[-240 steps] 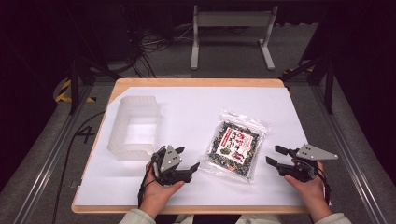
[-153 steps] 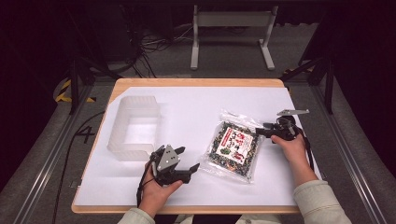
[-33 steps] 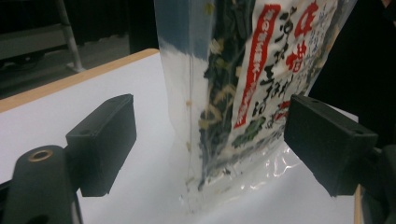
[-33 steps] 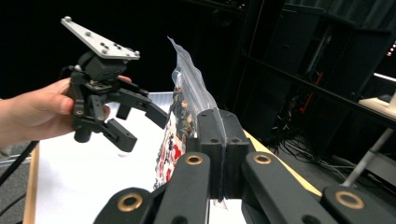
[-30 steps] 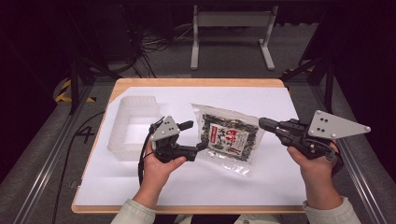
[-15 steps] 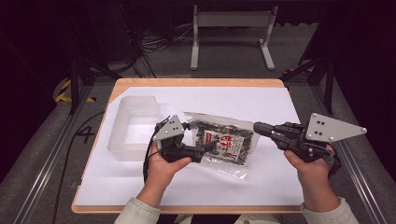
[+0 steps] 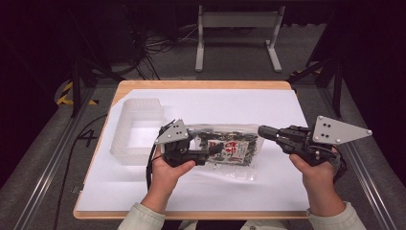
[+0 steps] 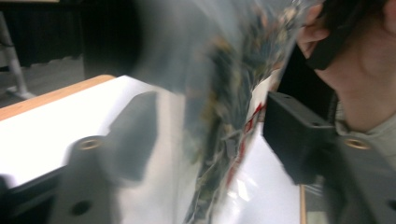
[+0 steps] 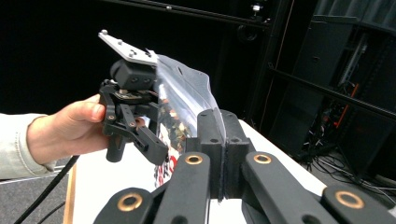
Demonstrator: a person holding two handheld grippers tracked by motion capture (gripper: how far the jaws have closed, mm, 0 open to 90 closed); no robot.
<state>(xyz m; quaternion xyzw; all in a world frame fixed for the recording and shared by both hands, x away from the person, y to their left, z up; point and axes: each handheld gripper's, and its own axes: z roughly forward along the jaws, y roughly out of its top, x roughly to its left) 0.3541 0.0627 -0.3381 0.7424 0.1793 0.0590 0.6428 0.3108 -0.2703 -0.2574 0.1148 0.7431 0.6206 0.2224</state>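
A clear bag of dark dried bits with a red-and-white label hangs off the table between both hands. My right gripper is shut on its right edge, and the plastic is pinched between the closed jaws. My left gripper is at the bag's left end with its jaws standing open on either side of the bag. One finger crosses in front of the bag; the other is behind it.
A translucent plastic tub stands on the white sheet just left of my left hand. The wooden table edge runs along the front. Dark stands and cables fill the floor beyond the table.
The right gripper has carried the lifted bag leftward and the bag now hangs flatter. The left gripper has risen to the bag, which now passes between its jaws.
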